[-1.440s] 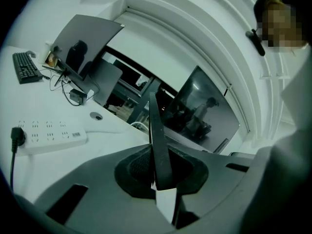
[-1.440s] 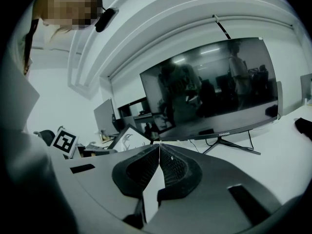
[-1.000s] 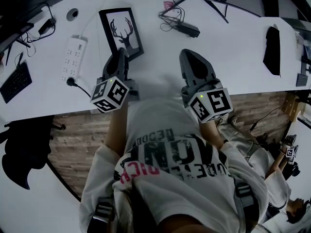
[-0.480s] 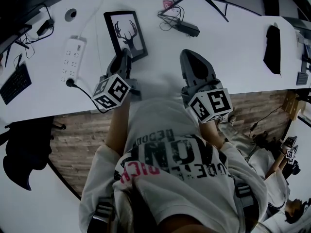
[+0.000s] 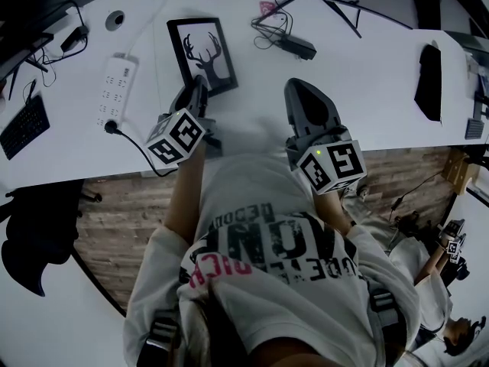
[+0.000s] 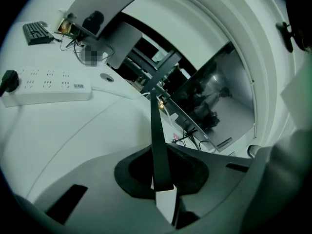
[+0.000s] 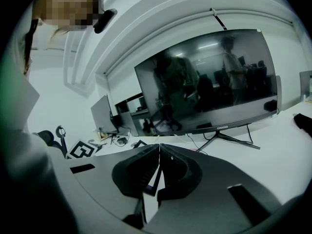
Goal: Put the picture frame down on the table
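Jaws of left gripper (image 5: pixel 200 90) are clamping the picture frame (image 5: pixel 202 54) by its near edge, holding it over the worktop (image 5: pixel 367 67) near a power strip (image 5: pixel 117 82). Right gripper (image 5: pixel 303 89) jaws are resting together, empty.

All three views are dim and cool, with a grey-green cast. The head view bends hard toward its edges, so the white tabletop (image 5: pixel 374 67) curves like an arc and the corners drop to black. Both gripper views are round fisheye pictures with dark, vignetted rims. The tabletop is the brightest surface, evenly lit with only soft shadows. In the right gripper view the dark monitor (image 7: pixel 209 77) mirrors the room, with small glints of ceiling light.
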